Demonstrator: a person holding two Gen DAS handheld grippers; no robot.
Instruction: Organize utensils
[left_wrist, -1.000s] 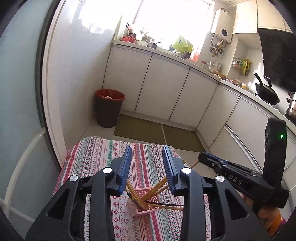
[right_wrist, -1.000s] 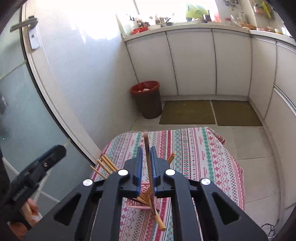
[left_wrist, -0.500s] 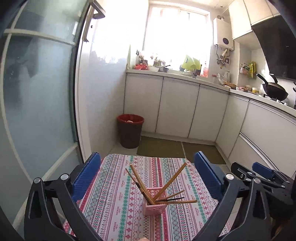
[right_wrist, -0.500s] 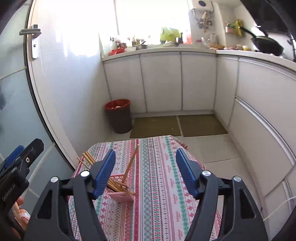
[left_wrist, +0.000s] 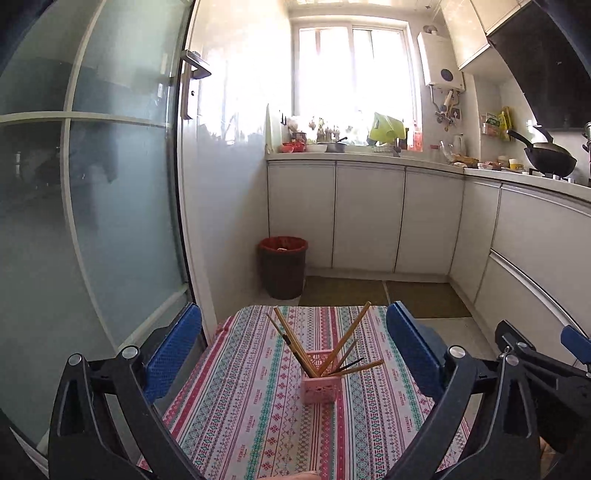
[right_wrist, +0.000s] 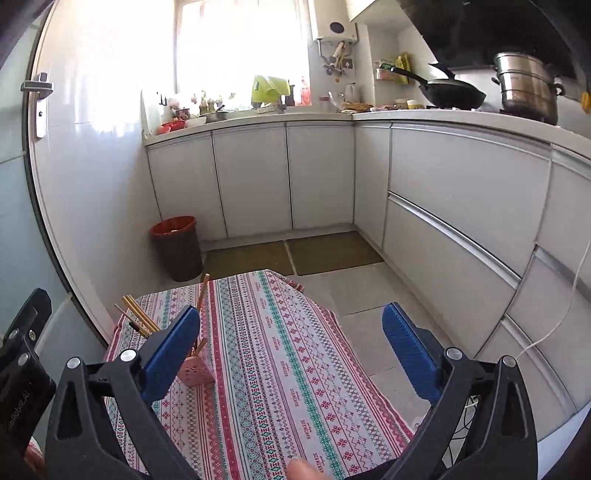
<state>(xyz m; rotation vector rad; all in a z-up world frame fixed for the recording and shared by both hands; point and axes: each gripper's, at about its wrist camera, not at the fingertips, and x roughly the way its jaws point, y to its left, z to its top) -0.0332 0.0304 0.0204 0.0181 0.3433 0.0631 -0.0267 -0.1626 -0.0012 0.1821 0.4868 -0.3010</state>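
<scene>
A pink slotted holder (left_wrist: 319, 387) stands on the patterned tablecloth (left_wrist: 240, 406), with several wooden chopsticks (left_wrist: 351, 332) fanning out of it. My left gripper (left_wrist: 291, 328) is open wide, well back from the holder, with nothing between its pads. In the right wrist view the holder (right_wrist: 197, 373) and chopsticks (right_wrist: 138, 317) show partly behind the left finger. My right gripper (right_wrist: 291, 317) has its jaws opening, with nothing between them. Each gripper sees the other: the right gripper (left_wrist: 535, 358) at the edge of one view, the left gripper (right_wrist: 22, 354) at the edge of the other.
A dark bin with a red liner (left_wrist: 282, 267) stands on the floor beyond the table, beside a frosted glass door (left_wrist: 92, 221). White cabinets (right_wrist: 321, 177) line the back and right walls, with two floor mats (right_wrist: 288, 254) in front. A wok (right_wrist: 454, 92) sits on the counter.
Both grippers opened and pulled back from the holder. The right one let go of a chopstick, which now leans in the holder. The view rose from the table to the kitchen.
</scene>
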